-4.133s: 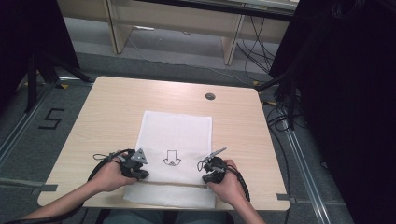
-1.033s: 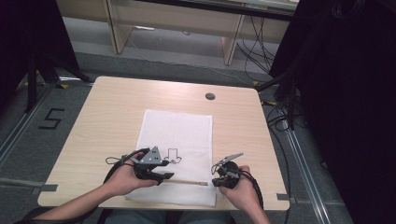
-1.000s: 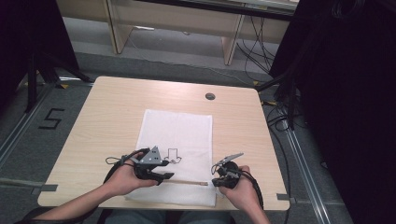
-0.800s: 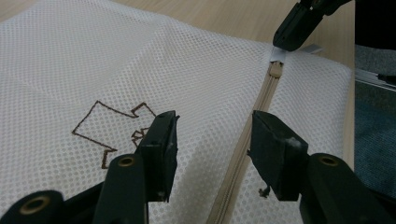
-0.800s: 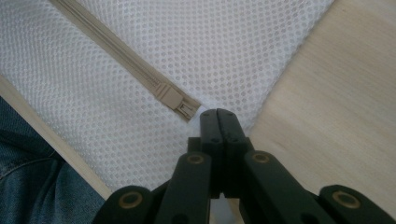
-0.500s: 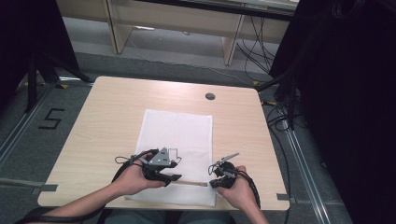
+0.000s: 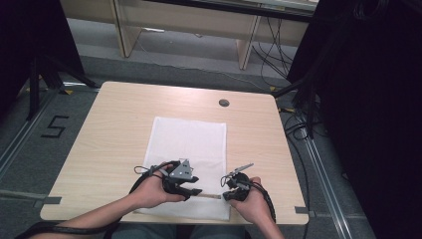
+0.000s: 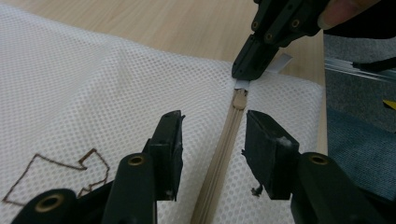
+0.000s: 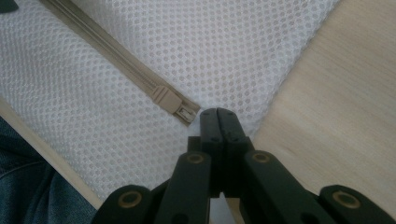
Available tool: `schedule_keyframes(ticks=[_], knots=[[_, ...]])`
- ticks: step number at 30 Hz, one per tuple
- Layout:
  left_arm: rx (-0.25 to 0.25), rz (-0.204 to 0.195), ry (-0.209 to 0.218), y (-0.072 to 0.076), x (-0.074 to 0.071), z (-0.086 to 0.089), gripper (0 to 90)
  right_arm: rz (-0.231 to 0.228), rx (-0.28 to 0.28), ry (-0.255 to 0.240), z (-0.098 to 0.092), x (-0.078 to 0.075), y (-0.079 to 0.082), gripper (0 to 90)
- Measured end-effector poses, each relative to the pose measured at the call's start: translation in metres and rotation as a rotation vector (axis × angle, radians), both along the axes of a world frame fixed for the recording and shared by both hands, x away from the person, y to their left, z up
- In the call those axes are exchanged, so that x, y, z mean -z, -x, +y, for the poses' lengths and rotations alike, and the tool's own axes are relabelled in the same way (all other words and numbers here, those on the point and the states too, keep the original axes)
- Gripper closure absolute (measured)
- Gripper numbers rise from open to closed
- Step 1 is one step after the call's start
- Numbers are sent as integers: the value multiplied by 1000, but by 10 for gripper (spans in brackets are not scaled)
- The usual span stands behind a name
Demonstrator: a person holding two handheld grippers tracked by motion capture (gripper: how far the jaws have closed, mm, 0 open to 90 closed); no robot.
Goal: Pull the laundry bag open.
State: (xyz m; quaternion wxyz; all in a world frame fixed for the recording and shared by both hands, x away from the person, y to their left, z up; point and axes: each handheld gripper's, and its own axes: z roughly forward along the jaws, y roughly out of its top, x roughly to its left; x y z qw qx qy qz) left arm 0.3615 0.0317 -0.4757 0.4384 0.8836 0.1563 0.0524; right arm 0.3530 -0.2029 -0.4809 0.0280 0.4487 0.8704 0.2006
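On the near half of the wooden table, a white mesh laundry bag lies flat, its long side running from six toward twelve o'clock, with a small brown outline drawing printed on the mesh. At about seven o'clock of the bag, the left gripper lies low over the fabric, pointing toward three o'clock; its jaws stand spread on either side of the beige zipper and have just been closing, with the zipper tape between them but the pads not pressing it. The zipper runs along the bag's near edge toward its five o'clock corner, where the beige slider sits. There the right gripper, pointing back toward nine o'clock, has its jaws pressed together on the small white tab at the slider's end, pinching the bag's corner.
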Motion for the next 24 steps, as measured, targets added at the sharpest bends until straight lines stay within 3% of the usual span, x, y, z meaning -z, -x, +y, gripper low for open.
schedule_keyframes(ticks=[12,24], knots=[[83,18,-62,-2,6,-32,654,13,4,-12,-1,1,-1,900],[117,19,-111,-7,18,-54,679,9,2,-18,-2,1,-2,900]])
